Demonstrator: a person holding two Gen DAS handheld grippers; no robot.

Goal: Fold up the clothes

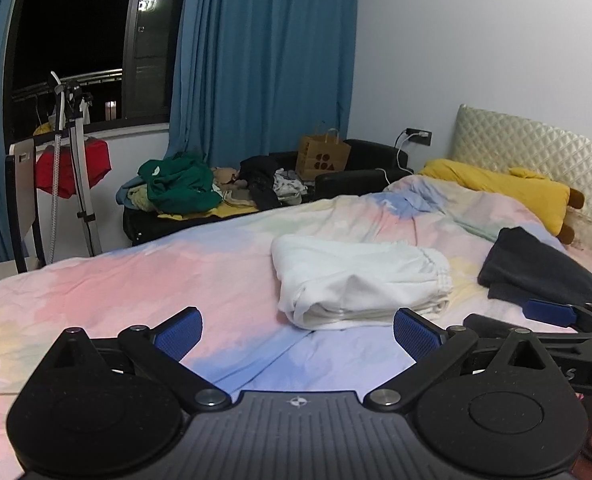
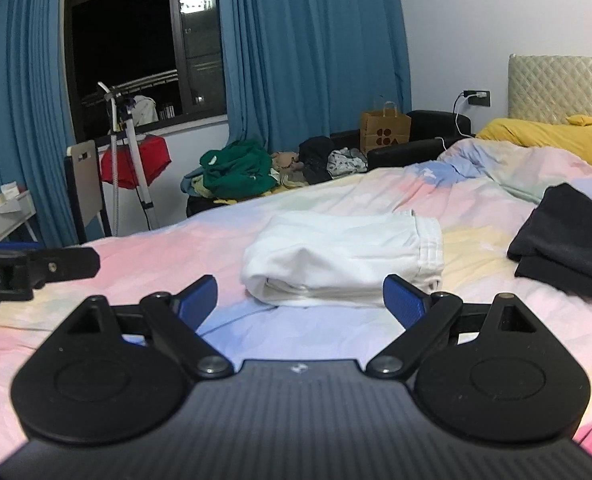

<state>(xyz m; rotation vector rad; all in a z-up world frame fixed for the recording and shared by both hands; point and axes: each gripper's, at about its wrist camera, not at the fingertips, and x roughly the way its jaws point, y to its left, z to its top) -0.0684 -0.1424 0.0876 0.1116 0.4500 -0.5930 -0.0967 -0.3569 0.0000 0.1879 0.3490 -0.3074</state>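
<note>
A folded white garment (image 1: 359, 280) (image 2: 343, 260) lies on the pastel bedspread (image 1: 136, 280) (image 2: 156, 256), just beyond both grippers. My left gripper (image 1: 297, 334) is open above the spread, its blue pads (image 1: 178, 334) wide apart with nothing between them. My right gripper (image 2: 301, 300) is open too, and the white garment's near edge sits just ahead of its gap. A folded dark garment (image 1: 535, 268) (image 2: 567, 236) rests to the right of the white one. The right gripper's tip (image 1: 551, 312) shows at the right edge of the left wrist view.
Beyond the bed a low black sofa (image 1: 359, 168) carries a heap of clothes, a green one (image 1: 180, 184) (image 2: 236, 172) on top, and a brown paper bag (image 1: 321, 156) (image 2: 383, 130). A yellow pillow (image 1: 507, 188) lies by the quilted headboard (image 1: 535, 148). A stand with a red garment (image 1: 72, 168) is at the window.
</note>
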